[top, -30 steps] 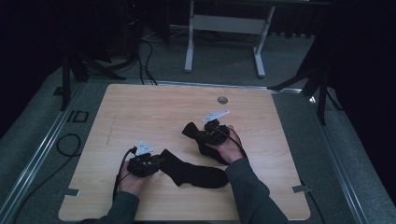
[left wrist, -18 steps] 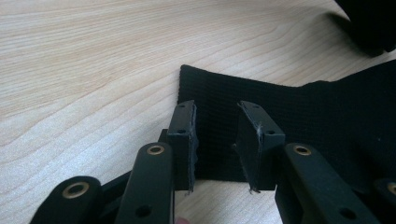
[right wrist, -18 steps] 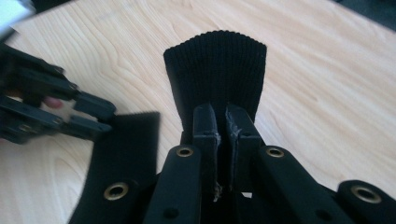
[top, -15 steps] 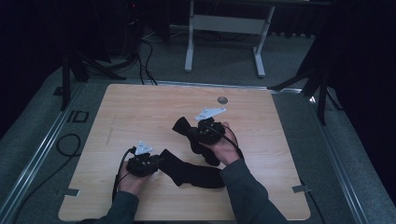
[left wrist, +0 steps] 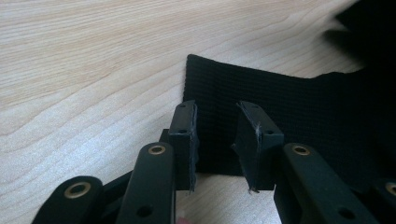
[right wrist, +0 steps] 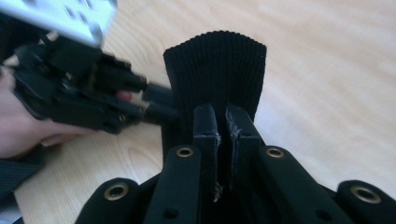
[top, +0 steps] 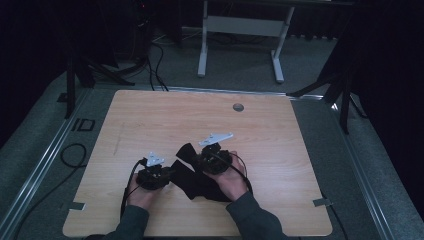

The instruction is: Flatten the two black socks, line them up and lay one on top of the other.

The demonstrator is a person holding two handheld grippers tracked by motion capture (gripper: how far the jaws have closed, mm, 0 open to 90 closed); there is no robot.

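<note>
Landmark for all positions is the wooden table [top: 280, 150]. Nearest its front edge, the person's two hands come in side by side at the middle, with bare wood open to either side of them out to both side edges. The black sock [top: 192, 177] lies on the front-centre part of the table, between the two hands. The left gripper [top: 167, 176] sits low over the table just left of centre; in the left gripper view its jaws stand apart over the ribbed end of the sock [left wrist: 280, 107], the cloth lying flat on the wood between and beyond them, the pads not pressing it. They have just been closing slightly, with that cloth edge between them. The right gripper [top: 192, 156] is just right of centre and a little farther in; in the right gripper view its jaws are clamped on the sock [right wrist: 215, 74], whose ribbed end stands up off the table beyond the tips. Farther in, the table is bare to the small round fitting [top: 238, 107] near the far edge. Past that edge stands a grey metal frame [top: 240, 30] on the floor, well apart.
</note>
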